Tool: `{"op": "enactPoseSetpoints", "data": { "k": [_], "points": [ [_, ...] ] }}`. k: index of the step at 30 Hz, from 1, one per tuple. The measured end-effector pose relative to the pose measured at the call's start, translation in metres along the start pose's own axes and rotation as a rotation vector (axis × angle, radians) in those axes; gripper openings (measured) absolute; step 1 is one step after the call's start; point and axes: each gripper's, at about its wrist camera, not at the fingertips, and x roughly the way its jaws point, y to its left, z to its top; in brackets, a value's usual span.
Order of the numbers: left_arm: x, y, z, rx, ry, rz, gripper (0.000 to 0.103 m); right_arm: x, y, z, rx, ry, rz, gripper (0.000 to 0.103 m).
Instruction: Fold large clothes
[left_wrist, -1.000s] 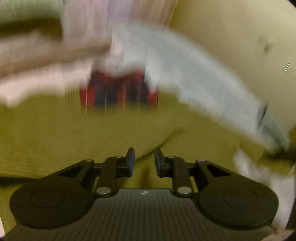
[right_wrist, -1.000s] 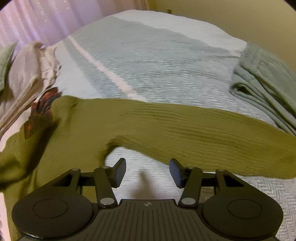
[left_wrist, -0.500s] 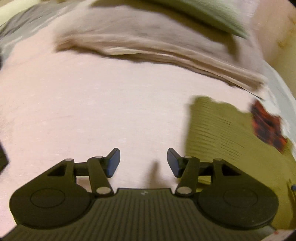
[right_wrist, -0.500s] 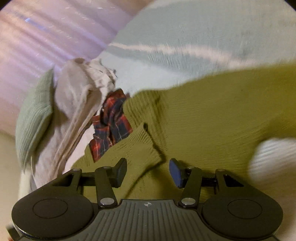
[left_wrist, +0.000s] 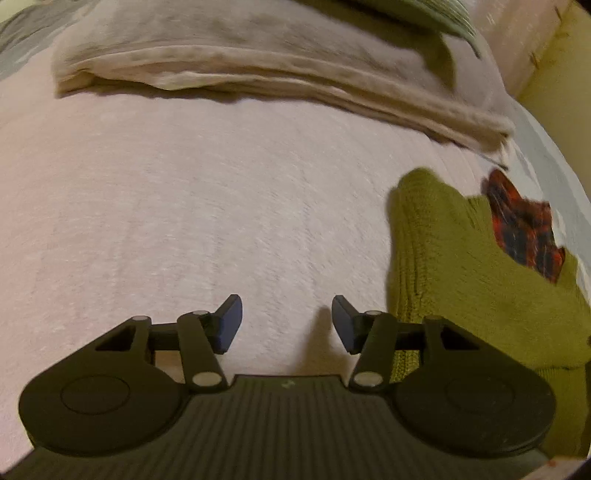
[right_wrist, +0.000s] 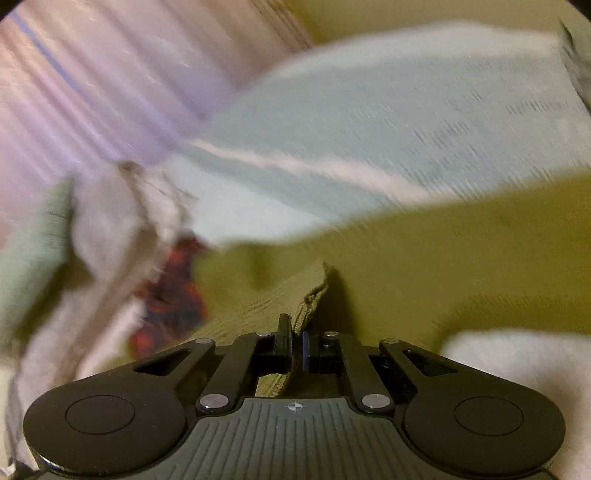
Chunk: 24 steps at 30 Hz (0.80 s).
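Two grippers are ours to report, and they stand quite differently. The right gripper (right_wrist: 293, 341) has its jaws pressed together on a ribbed edge of the olive green sweater (right_wrist: 461, 258), the knit pinched between the pads and rising just beyond them. The rest of that sweater spreads across the pale blue bedspread (right_wrist: 369, 122) with its white stripe (this view is badly blurred). The left gripper (left_wrist: 287, 324) hangs over bare pinkish bed cover (left_wrist: 203, 206) with nothing between its fingers; its jaws stand partly apart and are closing a little. In its view the sweater (left_wrist: 461, 266) lies to the right, its near edge just beside the right-hand finger. A red plaid cloth (left_wrist: 524, 229) rests on the sweater's far side. A beige folded garment (left_wrist: 258, 66) lies beyond, well apart from the left gripper.
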Motion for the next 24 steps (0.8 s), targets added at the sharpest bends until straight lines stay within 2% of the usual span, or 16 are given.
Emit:
{"op": "enactPoseSetpoints", "data": {
  "k": [2, 4, 6, 7, 10, 12, 14, 15, 16, 18, 19, 20, 21, 24],
  "points": [
    [0.003, -0.006, 0.0, 0.02, 0.009, -0.002, 0.046, 0.005, -0.001, -0.004, -0.037, 0.028, -0.023, 0.001],
    [-0.002, -0.012, 0.002, 0.029, 0.006, -0.004, 0.043, 0.003, 0.006, 0.0, -0.074, 0.032, -0.082, 0.003],
    [-0.017, -0.027, 0.007, 0.07, -0.024, -0.031, 0.042, -0.009, 0.019, 0.001, -0.171, -0.015, -0.208, 0.008],
    [-0.026, -0.036, 0.008, 0.104, -0.055, -0.054, 0.042, -0.013, 0.024, 0.0, -0.208, -0.049, -0.235, 0.008],
    [-0.038, -0.071, 0.01, 0.216, -0.105, -0.145, 0.042, -0.019, 0.027, -0.007, -0.227, -0.086, -0.155, 0.008],
    [-0.025, -0.094, 0.008, 0.28, -0.077, -0.191, 0.042, 0.003, 0.021, -0.011, -0.224, 0.013, -0.165, 0.008],
    [0.009, -0.106, 0.002, 0.334, 0.021, -0.143, 0.039, 0.011, 0.006, -0.008, -0.141, 0.048, -0.161, 0.008],
    [0.026, -0.107, -0.002, 0.349, 0.072, -0.094, 0.032, 0.003, -0.001, -0.002, -0.07, 0.047, -0.138, 0.008],
    [0.034, -0.104, -0.005, 0.349, 0.087, -0.071, 0.028, -0.011, -0.011, 0.004, 0.014, 0.042, -0.104, 0.01],
    [0.028, -0.096, -0.001, 0.295, 0.089, -0.095, 0.028, -0.053, -0.041, 0.01, 0.187, -0.014, -0.022, 0.024],
    [0.022, -0.092, 0.002, 0.261, 0.091, -0.102, 0.028, -0.078, -0.063, 0.011, 0.262, -0.058, -0.007, 0.047],
    [0.013, -0.089, 0.005, 0.237, 0.084, -0.093, 0.029, -0.1, -0.085, 0.01, 0.321, -0.092, -0.023, 0.06],
    [0.005, -0.086, 0.006, 0.229, 0.073, -0.072, 0.034, -0.124, -0.11, 0.008, 0.381, -0.128, -0.061, 0.06],
    [-0.019, -0.078, 0.008, 0.214, 0.058, -0.032, 0.039, -0.184, -0.192, -0.004, 0.559, -0.222, -0.215, 0.06]
  ]
}}
